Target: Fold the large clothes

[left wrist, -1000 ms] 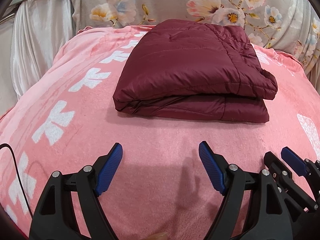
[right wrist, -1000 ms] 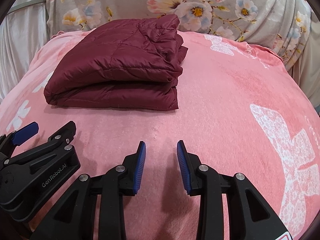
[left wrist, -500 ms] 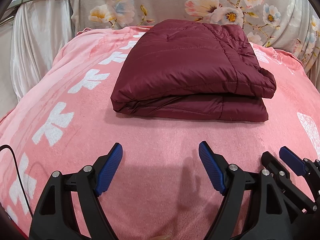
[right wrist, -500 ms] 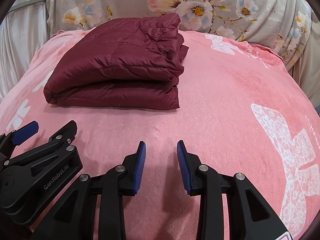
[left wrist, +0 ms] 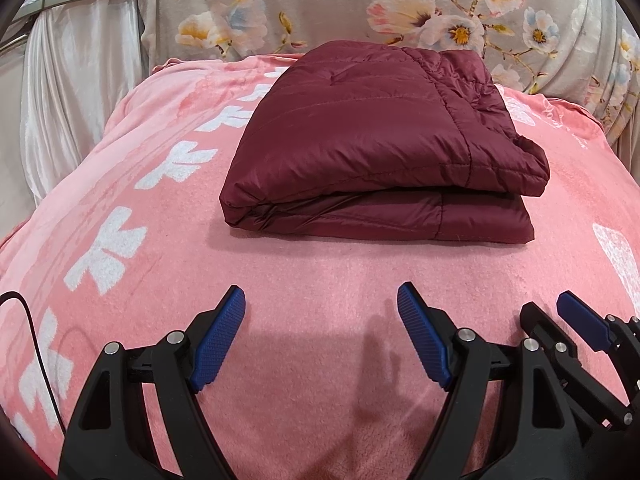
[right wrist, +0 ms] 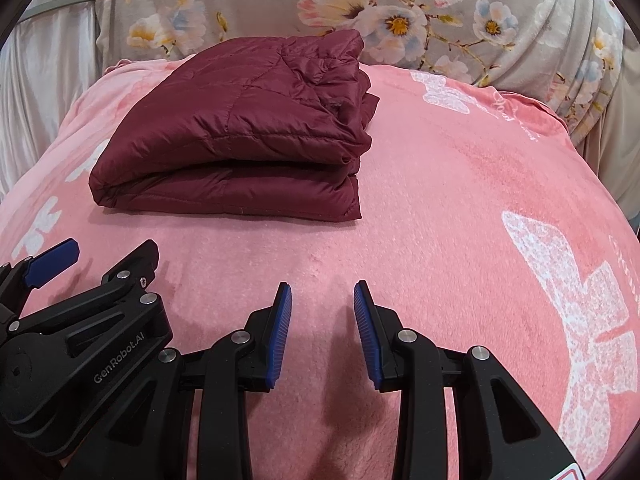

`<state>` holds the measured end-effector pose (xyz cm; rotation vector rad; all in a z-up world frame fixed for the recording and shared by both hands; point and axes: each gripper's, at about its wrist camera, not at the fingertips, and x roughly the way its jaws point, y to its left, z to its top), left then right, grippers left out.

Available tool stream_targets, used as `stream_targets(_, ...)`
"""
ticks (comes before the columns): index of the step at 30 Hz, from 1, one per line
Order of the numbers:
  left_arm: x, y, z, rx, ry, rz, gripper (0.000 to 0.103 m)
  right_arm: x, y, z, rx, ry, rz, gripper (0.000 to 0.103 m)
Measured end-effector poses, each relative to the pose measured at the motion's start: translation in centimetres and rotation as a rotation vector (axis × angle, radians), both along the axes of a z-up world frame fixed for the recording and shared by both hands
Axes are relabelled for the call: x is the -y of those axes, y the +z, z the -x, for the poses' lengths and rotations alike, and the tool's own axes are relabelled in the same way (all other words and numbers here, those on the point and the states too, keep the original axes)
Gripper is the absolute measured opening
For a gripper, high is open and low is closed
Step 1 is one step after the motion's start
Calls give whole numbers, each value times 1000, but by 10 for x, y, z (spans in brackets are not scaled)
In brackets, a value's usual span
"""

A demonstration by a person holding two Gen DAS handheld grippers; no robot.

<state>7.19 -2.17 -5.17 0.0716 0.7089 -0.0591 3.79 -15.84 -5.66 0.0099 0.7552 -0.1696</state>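
Jacket lies folded in a compact stack on the pink blanket, toward its far side, near the floral cover. Its shape matches the earlier views; it only sits slightly larger in frame, so both cameras have eased a little closer. Left gripper: spread wide, empty, low over the blanket, apart from the jacket. Right gripper: parted, narrower gap, empty. Judgement: fold looks complete; grippers released.
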Motion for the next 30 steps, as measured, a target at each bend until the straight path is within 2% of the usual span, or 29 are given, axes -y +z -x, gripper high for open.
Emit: stream_targets(30,1,-1,1,6,6,-9,75,1,0,0,2,2,3,33)
